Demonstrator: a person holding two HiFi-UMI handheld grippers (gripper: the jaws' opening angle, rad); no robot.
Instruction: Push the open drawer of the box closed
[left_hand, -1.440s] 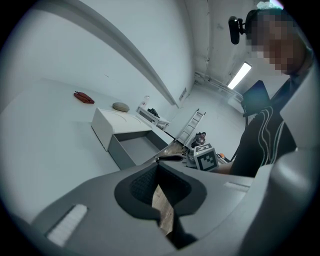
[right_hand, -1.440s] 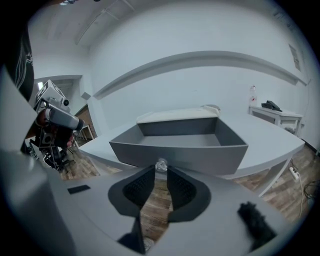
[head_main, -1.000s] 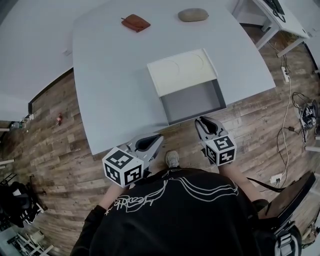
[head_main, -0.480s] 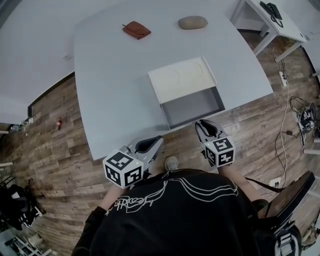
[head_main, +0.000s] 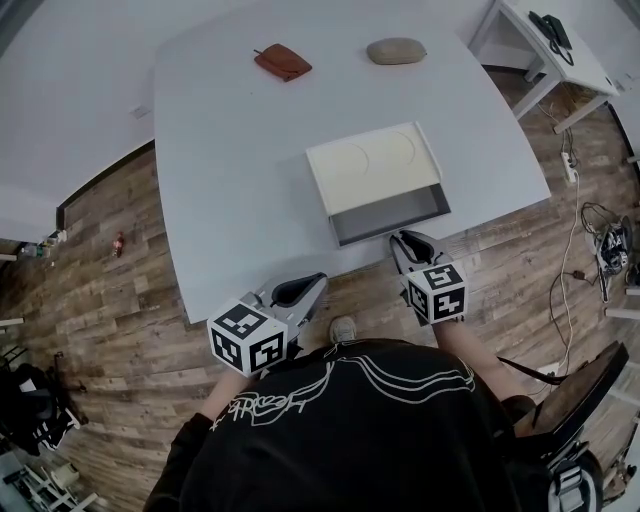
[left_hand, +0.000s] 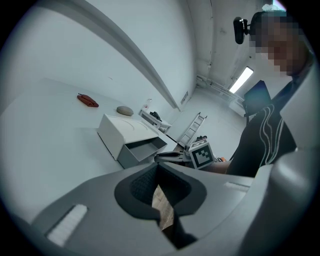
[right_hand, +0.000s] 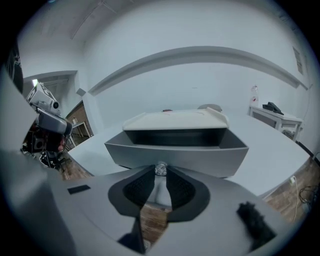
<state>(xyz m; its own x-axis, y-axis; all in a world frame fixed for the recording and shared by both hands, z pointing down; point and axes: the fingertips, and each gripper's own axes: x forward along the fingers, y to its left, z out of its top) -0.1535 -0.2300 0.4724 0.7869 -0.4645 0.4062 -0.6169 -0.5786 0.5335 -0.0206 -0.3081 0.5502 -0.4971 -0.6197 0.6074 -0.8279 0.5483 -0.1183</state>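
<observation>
White table (head_main: 230, 180) edge: the box (head_main: 375, 165) sits there, its drawer (head_main: 390, 212) pushed further in than a second ago, though still partly open. The right gripper (head_main: 406, 238) is closed on the knob (right_hand: 160, 169). The left gripper (head_main: 318, 281) is held aside, pinched together and empty. More pushing is judged to be needed.

Black shirt (head_main: 340, 440) with white line print; grey hand-held grippers (head_main: 318, 281) (head_main: 405, 239) carry black-and-white marker cubes (head_main: 248, 338) (head_main: 440, 293).

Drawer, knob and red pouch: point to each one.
drawer (head_main: 390, 210): head view, its inner floor.
knob (right_hand: 160, 169): right gripper view, its front.
red pouch (head_main: 283, 61): head view, its middle.
</observation>
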